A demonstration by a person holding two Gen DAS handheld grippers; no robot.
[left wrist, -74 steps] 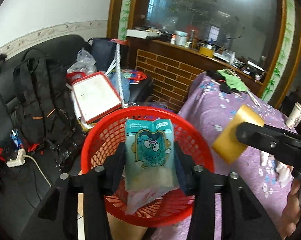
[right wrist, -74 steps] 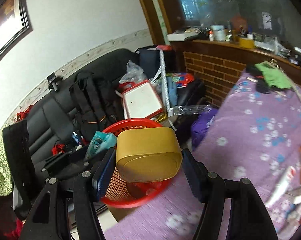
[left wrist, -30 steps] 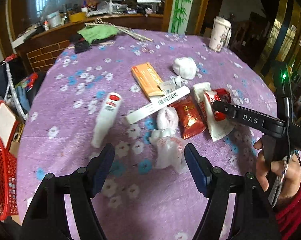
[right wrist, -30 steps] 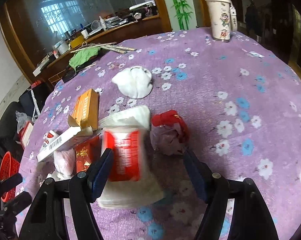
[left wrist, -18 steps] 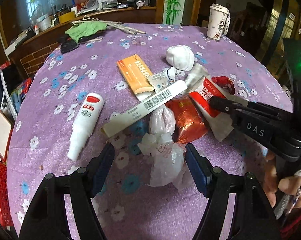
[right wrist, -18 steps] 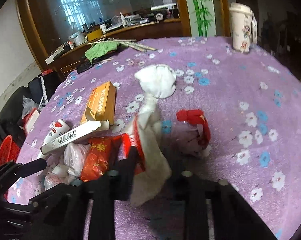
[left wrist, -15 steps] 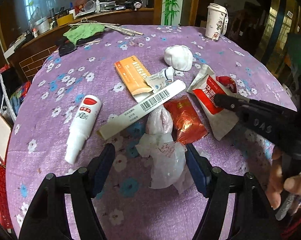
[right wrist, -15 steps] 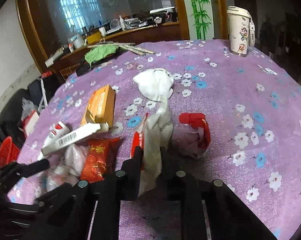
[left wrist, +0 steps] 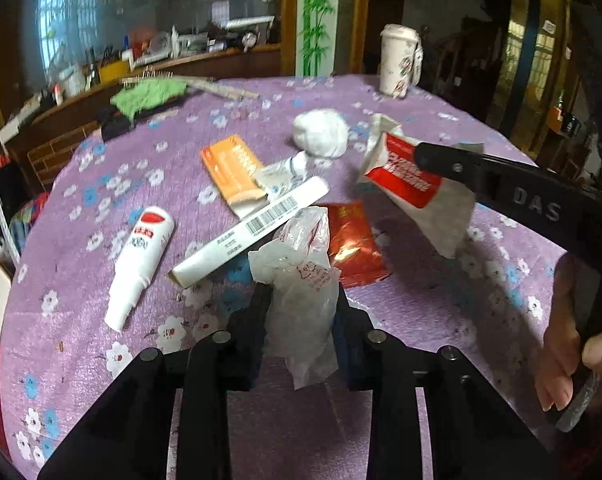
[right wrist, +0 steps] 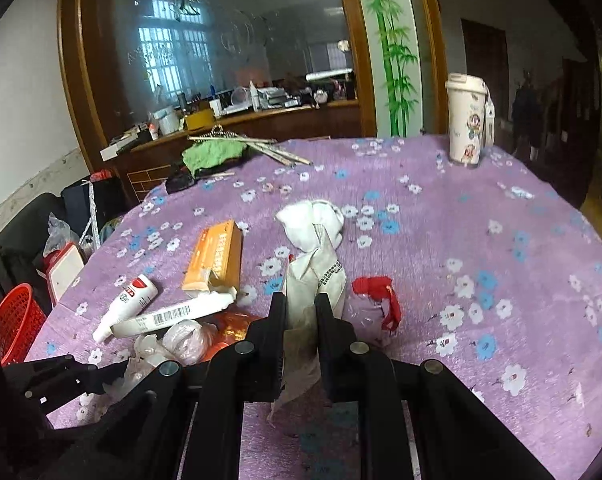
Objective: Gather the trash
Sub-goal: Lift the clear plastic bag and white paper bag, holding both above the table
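Note:
My left gripper [left wrist: 301,320] is shut on a crumpled clear plastic bag [left wrist: 303,280] just above the purple flowered tablecloth [left wrist: 421,312]. My right gripper [right wrist: 301,316] is shut on a red-and-white paper wrapper [right wrist: 315,276], lifted off the table; the wrapper also shows in the left wrist view [left wrist: 413,184]. Left on the table are a white tube [left wrist: 141,252], a long white barcode box [left wrist: 253,228], an orange box [left wrist: 233,168], a red foil packet [left wrist: 353,240], a white wad [left wrist: 321,138] and a red-tied bag [right wrist: 375,304]. The red basket [right wrist: 15,324] stands beyond the table's left edge.
A tall paper cup [right wrist: 467,120] stands at the table's far right. A green cloth [right wrist: 213,156] and sticks [right wrist: 261,146] lie at the far edge. A black sofa with bags [right wrist: 17,240] is to the left behind the basket.
Both grippers dropped their earlier items at the basket and swung to the table. The right closed on the wrapper and lifted it. The left has just closed on the plastic bag.

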